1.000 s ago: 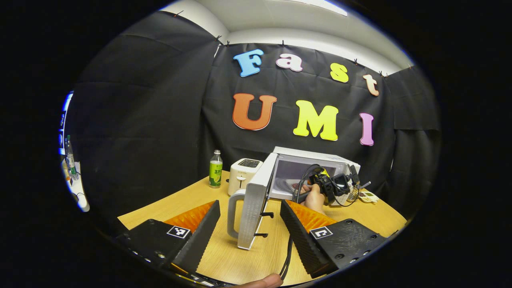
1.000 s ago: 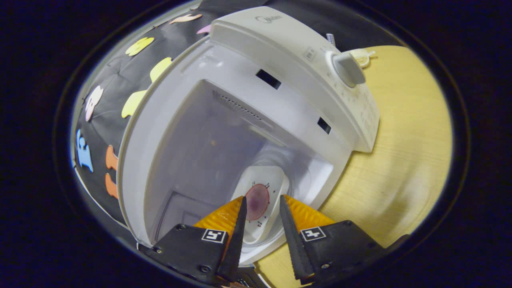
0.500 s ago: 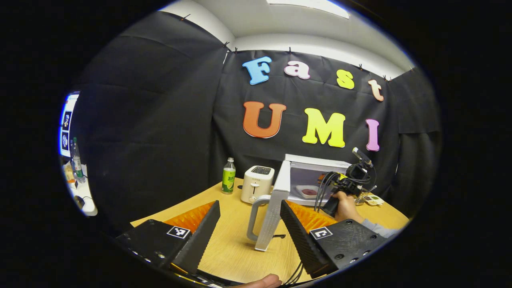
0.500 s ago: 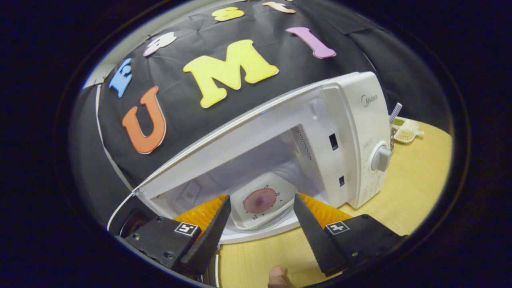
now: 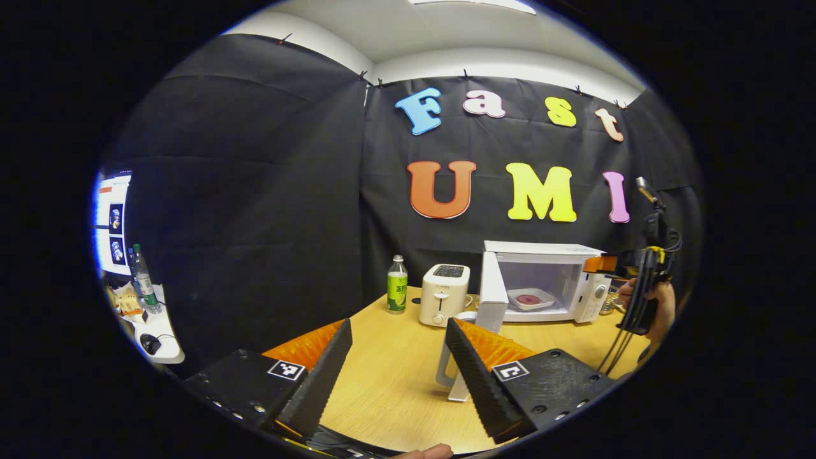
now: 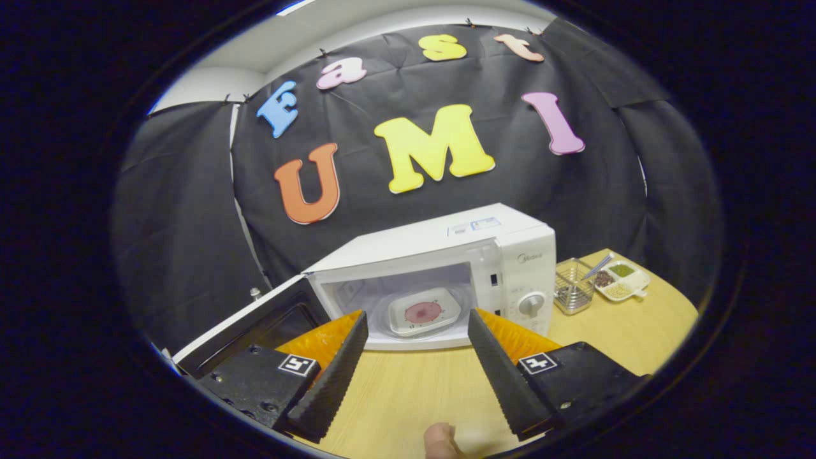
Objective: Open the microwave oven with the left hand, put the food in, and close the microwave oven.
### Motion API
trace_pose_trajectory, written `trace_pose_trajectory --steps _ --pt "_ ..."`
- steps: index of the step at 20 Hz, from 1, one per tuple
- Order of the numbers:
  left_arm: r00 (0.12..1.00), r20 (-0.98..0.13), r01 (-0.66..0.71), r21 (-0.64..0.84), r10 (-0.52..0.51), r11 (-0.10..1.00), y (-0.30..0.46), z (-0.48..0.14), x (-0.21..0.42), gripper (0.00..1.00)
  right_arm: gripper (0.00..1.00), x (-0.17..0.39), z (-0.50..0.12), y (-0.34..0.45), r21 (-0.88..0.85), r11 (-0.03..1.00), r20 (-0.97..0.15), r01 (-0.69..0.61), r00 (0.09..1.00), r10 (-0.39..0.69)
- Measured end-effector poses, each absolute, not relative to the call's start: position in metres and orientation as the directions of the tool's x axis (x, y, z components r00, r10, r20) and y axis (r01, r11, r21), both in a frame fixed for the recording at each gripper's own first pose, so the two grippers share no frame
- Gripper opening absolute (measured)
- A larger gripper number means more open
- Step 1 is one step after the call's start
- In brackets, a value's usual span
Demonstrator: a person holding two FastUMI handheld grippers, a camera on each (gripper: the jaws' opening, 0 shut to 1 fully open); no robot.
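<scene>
Both tongs, left (image 5: 398, 357) and right (image 6: 414, 347), hang wide open and empty above the tabletop (image 6: 408, 395). The microwave oven (image 6: 510, 255) sits far right, mouth facing near, door (image 5: 491, 293) swung left. Inside, the food (image 6: 422, 312) lies flat on its plate. The left gripper view adds a toaster (image 5: 444, 294) and bottle (image 5: 396, 284); the right gripper view, a condiment tray (image 6: 621, 280).

Booth table layout.
White square plate of food (image 6: 423, 312) sits inside open white microwave oven (image 6: 510, 255); cream toaster (image 5: 444, 294), then green glass bottle (image 5: 397, 284) to its left.

Black cloth walls (image 5: 255, 191) surround a wooden table (image 5: 395, 376).
</scene>
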State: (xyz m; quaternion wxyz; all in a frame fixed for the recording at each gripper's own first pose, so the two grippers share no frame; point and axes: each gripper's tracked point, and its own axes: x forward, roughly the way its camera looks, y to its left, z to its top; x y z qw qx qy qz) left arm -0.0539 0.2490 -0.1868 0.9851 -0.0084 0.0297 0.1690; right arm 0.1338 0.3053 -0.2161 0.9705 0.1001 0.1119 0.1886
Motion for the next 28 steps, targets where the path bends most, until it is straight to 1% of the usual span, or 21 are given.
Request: trace_pose_trajectory --steps 1,2,3,4,5,6,7,8,9,13,14,15,18,21,24,28 --pt "0.937 -0.044 -0.346 -0.001 0.346 0.938 0.252 -0.184 -0.054 0.81 1.0 0.119 -0.21 0.291 0.222 0.91 -0.163 -0.35 0.907 0.388" --pt "0.939 -0.036 -0.341 0.003 0.341 0.94 0.251 -0.181 -0.054 0.76 1.0 0.108 -0.205 0.278 0.214 0.91 -0.151 -0.356 0.908 0.39" --pt "0.944 -0.035 -0.327 0.005 0.327 0.945 0.248 -0.183 -0.052 0.63 0.9 0.1 -0.199 0.267 0.214 0.91 -0.137 -0.356 0.911 0.388" --pt "0.944 -0.038 -0.328 0.008 0.328 0.945 0.249 -0.184 -0.05 0.55 1.0 0.094 -0.193 0.253 0.21 0.911 -0.128 -0.354 0.914 0.385" --pt "0.945 -0.036 -0.326 0.01 0.326 0.945 0.253 -0.183 -0.046 0.42 1.0 0.088 -0.188 0.24 0.208 0.914 -0.12 -0.35 0.918 0.378" --pt "0.946 -0.042 -0.323 0.01 0.323 0.947 0.253 -0.185 -0.043 0.34 1.0 0.082 -0.181 0.229 0.205 0.912 -0.109 -0.355 0.918 0.382" --pt "0.945 -0.056 -0.321 0.009 0.321 0.947 0.253 -0.188 -0.04 0.17 1.0 0.076 -0.175 0.221 0.2 0.909 -0.097 -0.366 0.916 0.39" --pt "0.946 -0.071 -0.316 0.0 0.315 0.949 0.252 -0.194 -0.037 0.11 1.0 0.071 -0.169 0.212 0.194 0.907 -0.083 -0.373 0.915 0.394" --pt "0.948 -0.074 -0.312 0.001 0.311 0.95 0.252 -0.196 -0.034 0.0 1.0 0.064 -0.163 0.203 0.184 0.908 -0.073 -0.378 0.915 0.396" --pt "0.948 -0.083 -0.306 0.014 0.306 0.952 0.252 -0.214 -0.016 0.0 1.0 0.049 -0.148 0.171 0.138 0.915 -0.024 -0.379 0.923 0.385" --pt "0.95 -0.093 -0.3 0.002 0.299 0.954 0.251 -0.22 -0.009 0.14 1.0 0.047 -0.149 0.161 0.137 0.921 -0.022 -0.365 0.928 0.371" --pt "0.949 -0.098 -0.301 -0.014 0.298 0.953 0.256 -0.223 0.008 0.0 1.0 0.045 -0.149 0.152 0.139 0.924 -0.021 -0.355 0.932 0.362" --pt "0.956 -0.115 -0.275 -0.02 0.272 0.961 0.245 -0.241 0.021 0.0 1.0 0.044 -0.143 0.124 0.176 0.929 -0.01 -0.326 0.943 0.333" --pt "0.961 -0.156 -0.237 -0.038 0.228 0.971 0.232 -0.259 0.033 0.0 1.0 0.045 -0.139 0.094 0.181 0.943 -0.005 -0.28 0.958 0.286" --pt "0.962 -0.155 -0.232 -0.028 0.225 0.972 0.226 -0.262 0.037 0.0 1.0 0.041 -0.133 0.077 0.181 0.954 0.001 -0.239 0.97 0.243" --pt "0.974 -0.146 -0.181 -0.051 0.172 0.982 0.202 -0.26 0.037 0.0 1.0 0.033 -0.123 0.063 0.184 0.957 0.0 -0.223 0.974 0.227"
